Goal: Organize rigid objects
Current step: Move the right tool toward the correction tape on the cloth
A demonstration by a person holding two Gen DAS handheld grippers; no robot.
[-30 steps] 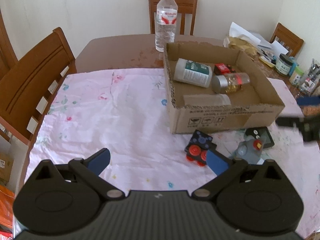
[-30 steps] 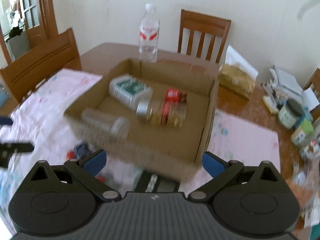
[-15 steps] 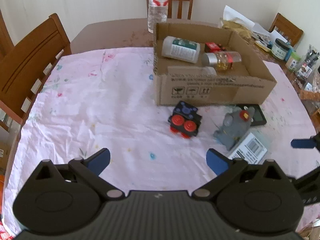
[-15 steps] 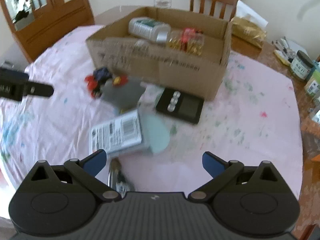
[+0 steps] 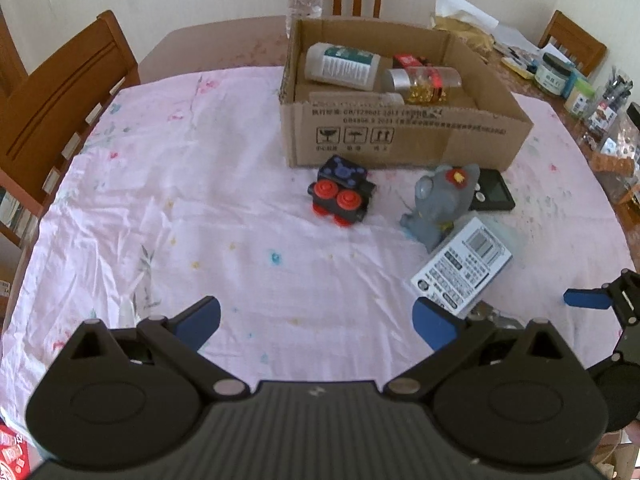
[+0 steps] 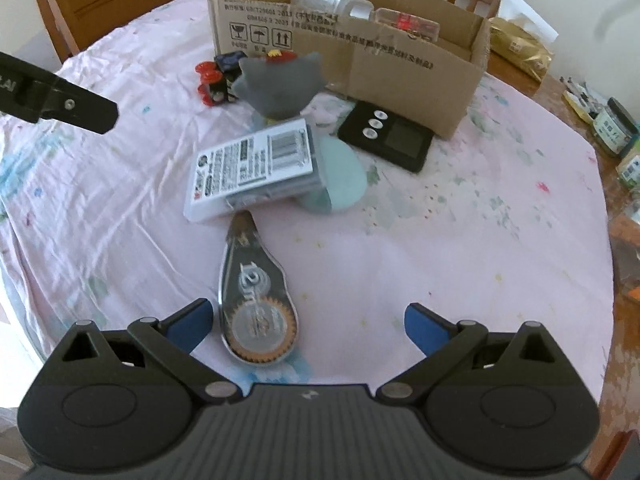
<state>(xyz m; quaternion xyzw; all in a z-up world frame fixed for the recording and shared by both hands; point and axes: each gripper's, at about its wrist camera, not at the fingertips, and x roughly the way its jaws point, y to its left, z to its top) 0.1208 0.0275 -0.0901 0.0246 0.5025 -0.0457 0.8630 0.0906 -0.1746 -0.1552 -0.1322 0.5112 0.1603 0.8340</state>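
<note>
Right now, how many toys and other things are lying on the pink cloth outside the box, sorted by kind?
Toys: 2, the block car and the grey plush.
Flat packs: 1, the labelled pack.
Tape dispensers: 1, the correction tape.
Black gadgets: 1, the small scale.
Total: 5.
</note>
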